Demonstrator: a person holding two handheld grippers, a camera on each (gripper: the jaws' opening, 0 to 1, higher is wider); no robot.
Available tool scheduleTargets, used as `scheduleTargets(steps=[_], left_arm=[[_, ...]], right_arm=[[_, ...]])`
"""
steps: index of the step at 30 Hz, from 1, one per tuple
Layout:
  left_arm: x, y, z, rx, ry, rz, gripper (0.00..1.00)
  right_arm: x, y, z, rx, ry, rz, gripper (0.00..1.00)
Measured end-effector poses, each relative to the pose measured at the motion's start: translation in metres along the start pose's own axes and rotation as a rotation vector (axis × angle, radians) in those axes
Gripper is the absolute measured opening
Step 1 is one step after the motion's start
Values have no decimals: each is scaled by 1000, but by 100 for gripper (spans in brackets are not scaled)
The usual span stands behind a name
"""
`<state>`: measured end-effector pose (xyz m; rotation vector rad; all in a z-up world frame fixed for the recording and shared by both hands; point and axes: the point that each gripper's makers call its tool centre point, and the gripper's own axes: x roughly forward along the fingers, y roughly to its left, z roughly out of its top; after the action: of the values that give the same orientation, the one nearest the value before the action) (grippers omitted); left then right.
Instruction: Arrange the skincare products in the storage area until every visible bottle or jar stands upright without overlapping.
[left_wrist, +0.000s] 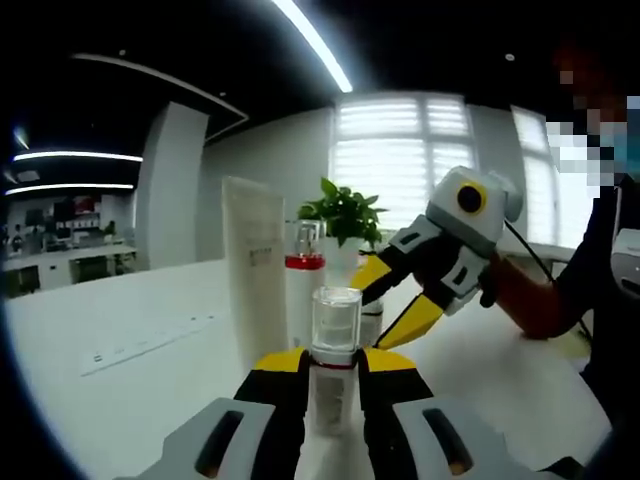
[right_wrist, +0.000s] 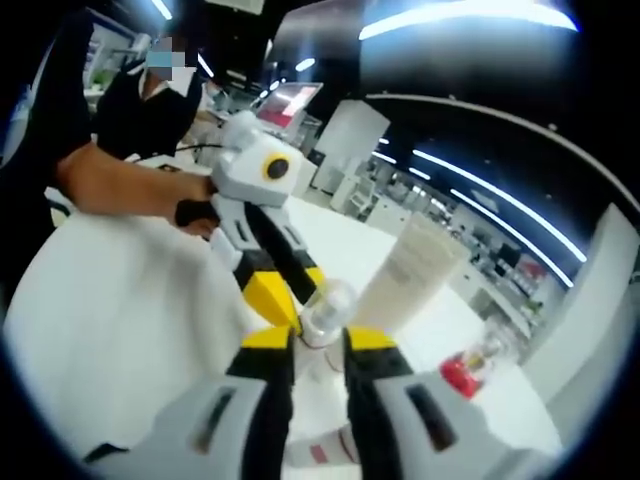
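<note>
Item: clear-capped bottle (left_wrist: 336, 345), lower centre of the left gripper view, upright on the white table (left_wrist: 130, 330). Left gripper (left_wrist: 333, 372): jaws clamped on its body below the cap. Right gripper (left_wrist: 392, 305): centre-right of the same view, jaws apart beside the bottle; whether a tip touches it is unclear. Behind, upper centre: white tube (left_wrist: 254, 262), red-banded bottle (left_wrist: 304, 280), potted plant (left_wrist: 345, 215). Handling advice: keep the bottle vertical, set it clear of the tube, release only when seated.

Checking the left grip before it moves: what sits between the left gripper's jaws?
In the left gripper view, a small clear-capped bottle stands upright between the left gripper's yellow-tipped jaws, with the tall white tube behind it.
</note>
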<state>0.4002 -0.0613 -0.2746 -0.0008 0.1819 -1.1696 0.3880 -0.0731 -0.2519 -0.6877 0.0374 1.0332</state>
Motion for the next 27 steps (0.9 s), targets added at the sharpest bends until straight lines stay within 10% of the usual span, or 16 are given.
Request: scheduleTargets(steps=[27], left_arm=[[-8, 7, -3, -34, -17, 37, 24]], right_arm=[[-6, -5, 9, -24, -23, -21, 12]])
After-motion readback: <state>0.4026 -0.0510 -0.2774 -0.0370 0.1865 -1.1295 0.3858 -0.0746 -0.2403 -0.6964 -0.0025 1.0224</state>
